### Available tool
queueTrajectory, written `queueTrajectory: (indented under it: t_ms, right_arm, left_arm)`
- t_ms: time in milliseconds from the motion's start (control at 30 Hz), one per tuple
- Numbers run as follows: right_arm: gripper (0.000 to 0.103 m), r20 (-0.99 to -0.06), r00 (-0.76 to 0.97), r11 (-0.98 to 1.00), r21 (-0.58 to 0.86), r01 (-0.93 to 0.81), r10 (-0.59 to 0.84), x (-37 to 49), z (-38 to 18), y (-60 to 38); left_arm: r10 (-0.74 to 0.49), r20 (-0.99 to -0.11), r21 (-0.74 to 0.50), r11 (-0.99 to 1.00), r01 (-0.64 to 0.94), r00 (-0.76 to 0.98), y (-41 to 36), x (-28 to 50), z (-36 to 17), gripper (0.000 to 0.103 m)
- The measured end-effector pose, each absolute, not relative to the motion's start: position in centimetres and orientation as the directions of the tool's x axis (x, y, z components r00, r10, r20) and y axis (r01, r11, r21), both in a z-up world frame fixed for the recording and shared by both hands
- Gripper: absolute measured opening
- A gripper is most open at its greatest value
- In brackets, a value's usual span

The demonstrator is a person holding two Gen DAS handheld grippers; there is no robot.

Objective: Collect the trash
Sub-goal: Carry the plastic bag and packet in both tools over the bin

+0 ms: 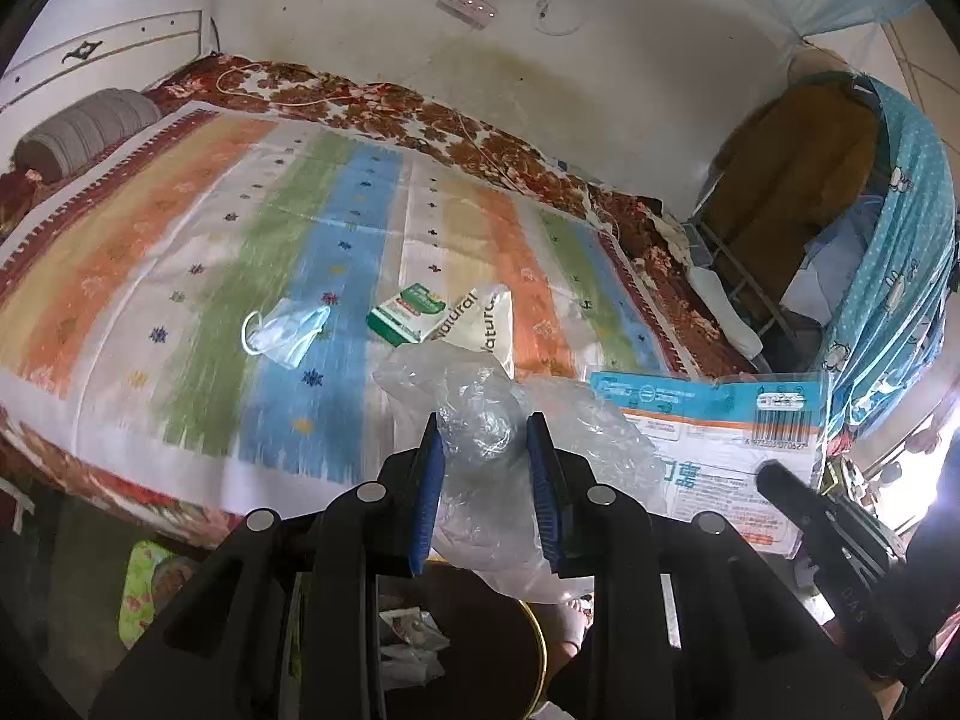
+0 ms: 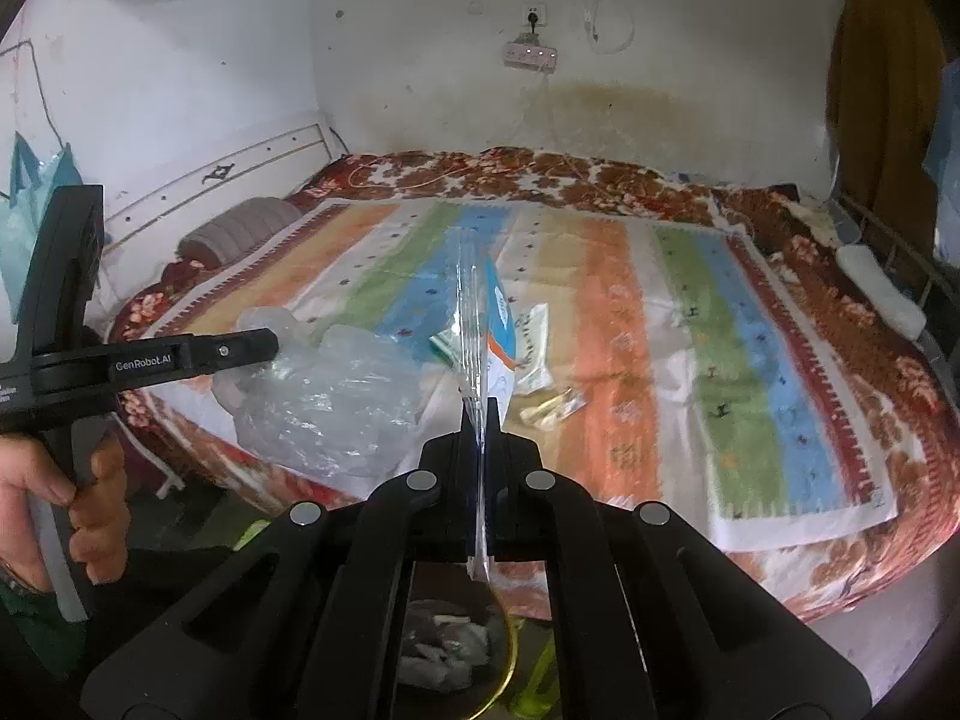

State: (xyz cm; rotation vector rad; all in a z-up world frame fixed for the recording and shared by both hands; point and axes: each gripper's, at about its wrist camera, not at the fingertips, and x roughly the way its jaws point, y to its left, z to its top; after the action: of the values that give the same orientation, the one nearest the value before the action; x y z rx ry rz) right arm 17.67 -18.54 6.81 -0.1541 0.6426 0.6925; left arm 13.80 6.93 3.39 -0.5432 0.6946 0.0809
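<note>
My left gripper (image 1: 486, 438) is shut on a crumpled clear plastic bag (image 1: 480, 414), its blue pads pressing both sides. My right gripper (image 2: 480, 417) is shut on the edge of a flat printed package (image 2: 495, 312), blue and orange, seen edge-on here and flat in the left wrist view (image 1: 708, 420). Both hang over the near edge of the bed. On the striped blanket (image 1: 180, 252) lie a face mask (image 1: 288, 330), a green box (image 1: 408, 312) and a cream "natural" wrapper (image 1: 480, 324). A small yellowish wrapper (image 2: 552, 408) lies nearby.
A dark bin with a gold rim (image 2: 510, 654) stands on the floor under the grippers and holds crumpled waste. A hand (image 2: 90, 498) grips the left gripper's handle. A grey pillow (image 1: 84, 126) lies at the headboard. Clothes hang on a rack (image 1: 798, 168) at the right.
</note>
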Motion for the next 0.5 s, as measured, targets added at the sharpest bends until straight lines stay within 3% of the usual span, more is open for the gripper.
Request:
queueTrajectory:
  t_ms: [167,500]
  right_arm:
    - [0.001,-0.603,0.571,0.754,0.079,-0.652,0.558,16.0,6.2,-18.8]
    - [0.001,-0.624,0.542,0.738,0.085,-0.669,0.563,12.5,4.5,-19.8]
  left_arm:
    - [-0.163,-0.630,-0.500,0.833,-0.236,0.759,6.5,12.2,2.8,0.026]
    - [-0.125,-0.677,-0.430,0.867,-0.252,0.726,4.9,8.8,1.9,0.026]
